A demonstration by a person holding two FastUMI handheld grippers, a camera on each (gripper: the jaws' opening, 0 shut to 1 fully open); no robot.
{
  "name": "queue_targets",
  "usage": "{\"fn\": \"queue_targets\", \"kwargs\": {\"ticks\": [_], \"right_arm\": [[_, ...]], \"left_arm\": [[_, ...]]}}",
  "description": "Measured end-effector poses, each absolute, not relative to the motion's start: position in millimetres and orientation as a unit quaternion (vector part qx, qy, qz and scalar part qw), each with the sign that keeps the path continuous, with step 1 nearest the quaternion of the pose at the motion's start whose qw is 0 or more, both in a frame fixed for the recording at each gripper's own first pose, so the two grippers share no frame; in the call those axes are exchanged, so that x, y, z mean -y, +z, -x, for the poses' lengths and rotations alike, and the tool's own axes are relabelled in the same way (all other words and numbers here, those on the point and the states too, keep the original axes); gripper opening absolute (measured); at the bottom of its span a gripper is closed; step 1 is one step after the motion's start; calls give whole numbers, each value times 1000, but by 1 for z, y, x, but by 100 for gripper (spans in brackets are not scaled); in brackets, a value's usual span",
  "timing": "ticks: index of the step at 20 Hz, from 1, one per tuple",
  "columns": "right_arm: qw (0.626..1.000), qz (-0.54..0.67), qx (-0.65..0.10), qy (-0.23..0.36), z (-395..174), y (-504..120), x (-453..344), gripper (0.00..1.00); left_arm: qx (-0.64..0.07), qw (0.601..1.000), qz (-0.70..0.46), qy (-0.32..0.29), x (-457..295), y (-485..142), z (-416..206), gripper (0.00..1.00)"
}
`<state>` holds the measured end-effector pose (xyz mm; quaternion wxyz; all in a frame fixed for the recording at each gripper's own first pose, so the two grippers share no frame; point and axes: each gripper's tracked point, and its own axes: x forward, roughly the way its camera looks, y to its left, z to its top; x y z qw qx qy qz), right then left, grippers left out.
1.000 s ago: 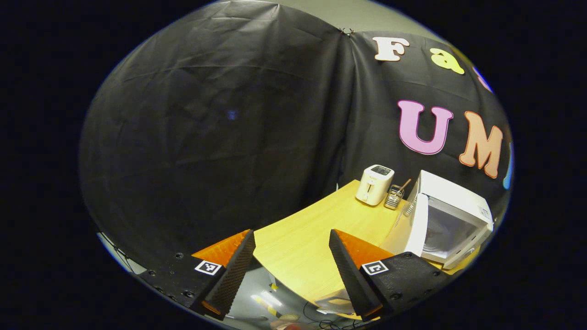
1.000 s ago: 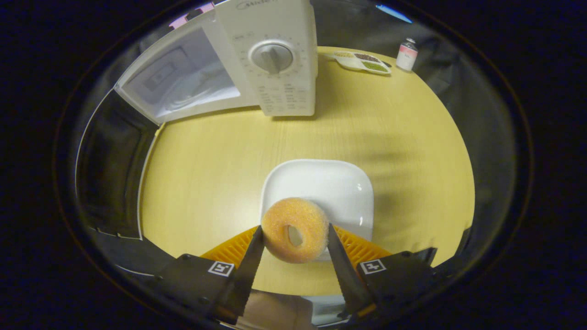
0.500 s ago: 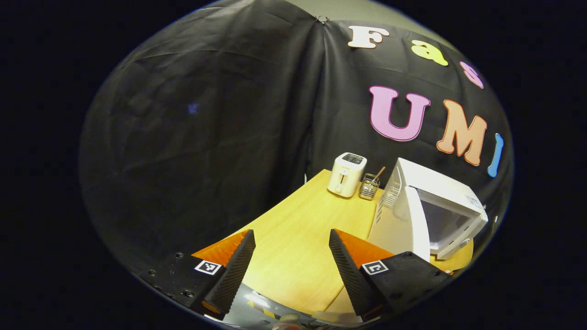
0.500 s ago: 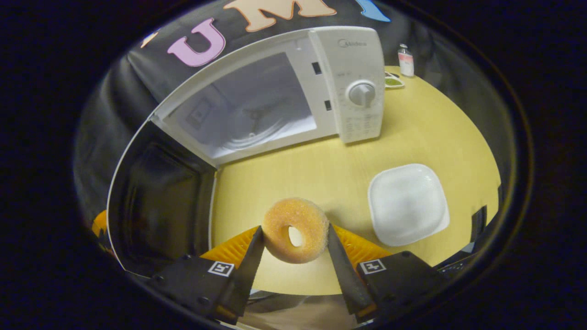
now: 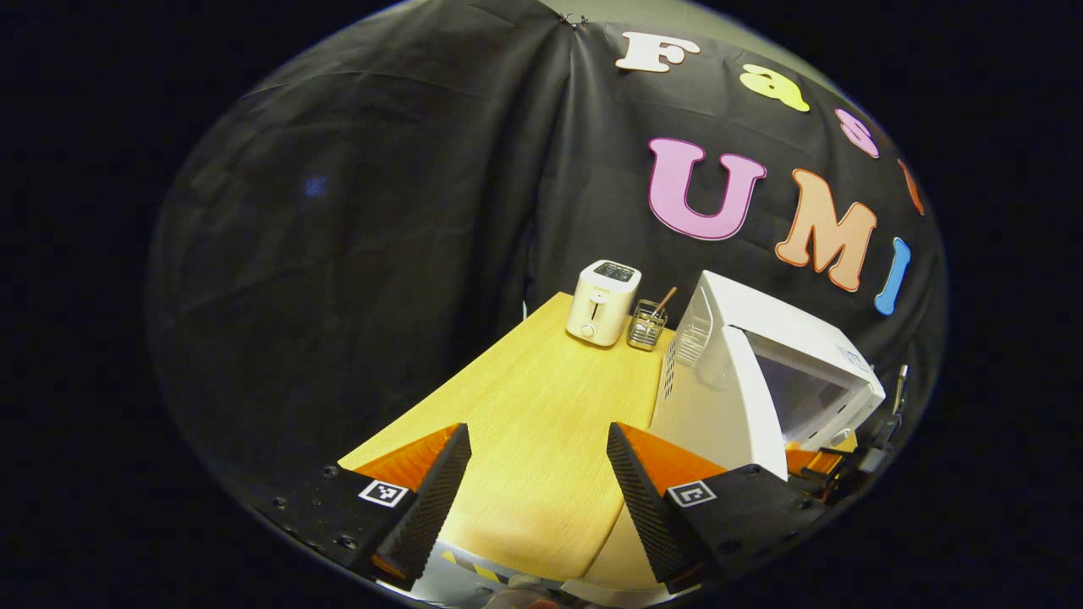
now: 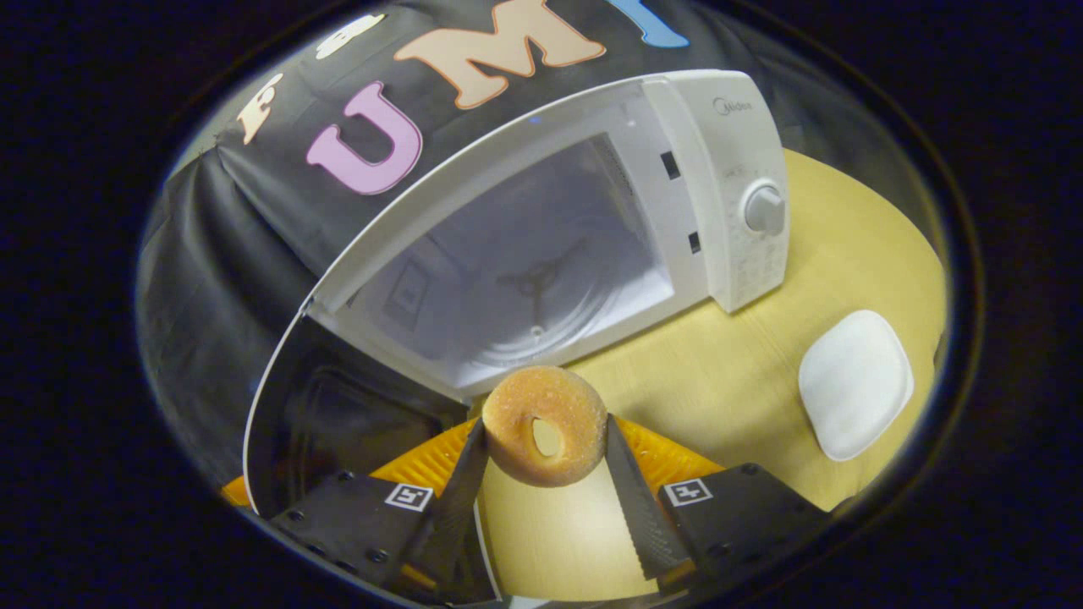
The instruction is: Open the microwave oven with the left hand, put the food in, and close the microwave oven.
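Observation:
A sugared ring doughnut (image 6: 546, 423) is clamped upright between both fingers of my right gripper (image 6: 541, 474), held above the table just before the mouth of the white microwave (image 6: 719, 203). The oven's cavity (image 6: 525, 279) lies exposed with its turntable visible, and the door (image 6: 338, 406) is swung out to the left. In the left gripper view the microwave (image 5: 761, 355) stands to the right with its door (image 5: 736, 406) swung wide. My left gripper (image 5: 537, 491) hangs open with nothing between its fingers, above the table's near left part.
A white square plate (image 6: 854, 381) lies on the wooden table (image 6: 728, 372) right of the doughnut. A white toaster (image 5: 602, 302) and a wire utensil holder (image 5: 647, 326) stand at the table's far end, left of the oven. Black cloth walls close in behind.
My right gripper has carried the doughnut off the plate, leftward to the oven's mouth. The left gripper has swung, so the microwave sits nearer and more central in its view.

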<state>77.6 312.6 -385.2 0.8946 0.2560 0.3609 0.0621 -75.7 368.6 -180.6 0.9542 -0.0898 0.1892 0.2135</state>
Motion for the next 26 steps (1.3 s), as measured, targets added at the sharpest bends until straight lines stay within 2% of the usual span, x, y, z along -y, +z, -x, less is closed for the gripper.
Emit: {"fn": "queue_targets", "kwargs": {"ticks": [6,11,12,13,17,25,26], "right_arm": [[912,-282,-299,13,-150,-391,-322,83],[918,-285,-276,-22,-188,-406,-326,83],[918,-287,-271,-30,-194,-408,-324,77],[919,-288,-265,-37,-200,-409,-323,77],[926,-282,-243,-58,-220,-407,-314,76],[930,-271,-244,-48,-228,-412,-316,75],[930,-271,-244,-45,-227,-411,-317,82]], "left_arm": [[-203,954,92,199,-365,-187,70,95],[-215,953,93,192,-363,-194,71,95],[-217,953,93,192,-364,-195,72,92],[-220,952,91,192,-365,-197,74,96],[-227,950,91,193,-368,-201,79,96],[-231,949,94,194,-366,-203,82,96],[-231,949,93,194,-367,-203,82,96]]}}
